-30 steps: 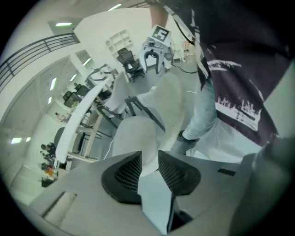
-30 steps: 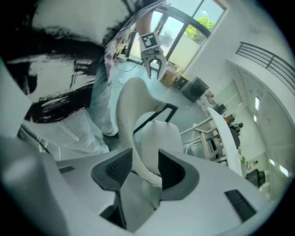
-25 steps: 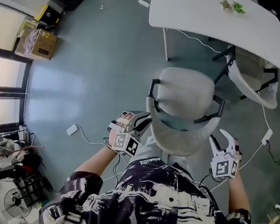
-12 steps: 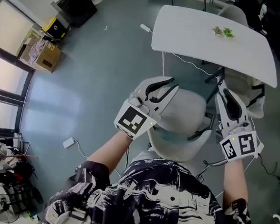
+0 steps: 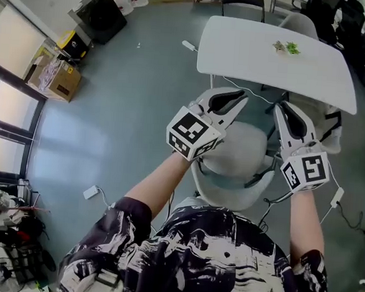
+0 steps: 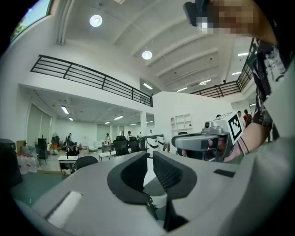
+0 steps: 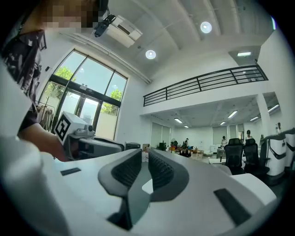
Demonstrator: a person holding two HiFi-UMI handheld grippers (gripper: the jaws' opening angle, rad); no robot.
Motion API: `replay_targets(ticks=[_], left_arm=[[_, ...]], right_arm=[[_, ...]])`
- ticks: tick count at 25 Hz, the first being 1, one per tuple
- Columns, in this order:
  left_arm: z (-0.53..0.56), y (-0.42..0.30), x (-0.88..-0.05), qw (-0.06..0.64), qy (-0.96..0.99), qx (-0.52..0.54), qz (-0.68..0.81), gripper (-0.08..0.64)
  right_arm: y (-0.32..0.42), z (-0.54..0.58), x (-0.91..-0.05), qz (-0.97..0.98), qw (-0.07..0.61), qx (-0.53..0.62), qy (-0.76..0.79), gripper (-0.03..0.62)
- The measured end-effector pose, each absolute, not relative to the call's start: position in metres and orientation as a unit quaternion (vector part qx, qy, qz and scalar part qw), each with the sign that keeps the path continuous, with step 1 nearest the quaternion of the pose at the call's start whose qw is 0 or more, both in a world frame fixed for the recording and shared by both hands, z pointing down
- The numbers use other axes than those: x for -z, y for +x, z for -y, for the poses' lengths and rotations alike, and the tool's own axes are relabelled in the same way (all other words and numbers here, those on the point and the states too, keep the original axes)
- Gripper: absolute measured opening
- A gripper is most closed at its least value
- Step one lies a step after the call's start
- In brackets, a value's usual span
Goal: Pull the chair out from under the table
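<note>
Nearest, directly above the chair's backrest, the person's patterned shirt fills the bottom of the head view. Both arms reach out over the chair (image 5: 239, 154). The left gripper (image 5: 230, 101) hangs above the seat's left side and the right gripper (image 5: 290, 118) above its right armrest, both pointing level and touching nothing. Each pair of jaws has just been closing and is now nearly clenched, a thin gap left and nothing between the pads.

The chair stands just short of the white tabletop (image 5: 269, 61). Its seat looks drawn clear of the tabletop, though the grippers hide its front edge. It is a pale moulded shell with black armrests, so likely stiff and moderately heavy. The smooth shell may slip between narrow jaws. The backrest's top rim or an armrest looks the surest hold; whether it rolls or drags I cannot tell.

Beyond the chair, a green sprig (image 5: 288, 48) lies on the tabletop, and a second chair (image 5: 330, 131) sits tucked under its right end.
</note>
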State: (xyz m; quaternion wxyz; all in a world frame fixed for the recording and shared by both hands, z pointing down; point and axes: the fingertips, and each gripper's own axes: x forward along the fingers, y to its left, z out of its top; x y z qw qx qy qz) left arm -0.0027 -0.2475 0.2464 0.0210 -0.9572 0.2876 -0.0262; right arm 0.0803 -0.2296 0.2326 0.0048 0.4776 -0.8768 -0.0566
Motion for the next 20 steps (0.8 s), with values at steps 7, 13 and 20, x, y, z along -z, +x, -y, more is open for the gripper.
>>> replay_targets(ticks=[7,13,20], left_arm=[[0.261,0.011,-0.240,0.021,-0.953,0.022,-0.300,0.011],[0.263,0.014,-0.247,0.014,-0.952,0.025,-0.306,0.005],[0.265,0.013,-0.253,0.012,-0.947,0.030,-0.319,0.005]], right_arm=[[0.086,0.240,-0.230,0.873,-0.015,0.042,0.486,0.009],[0.088,0.243,-0.237,0.875,-0.014,0.032,0.483,0.003],[0.084,0.245,-0.242,0.877,-0.004,0.032,0.480,0.002]])
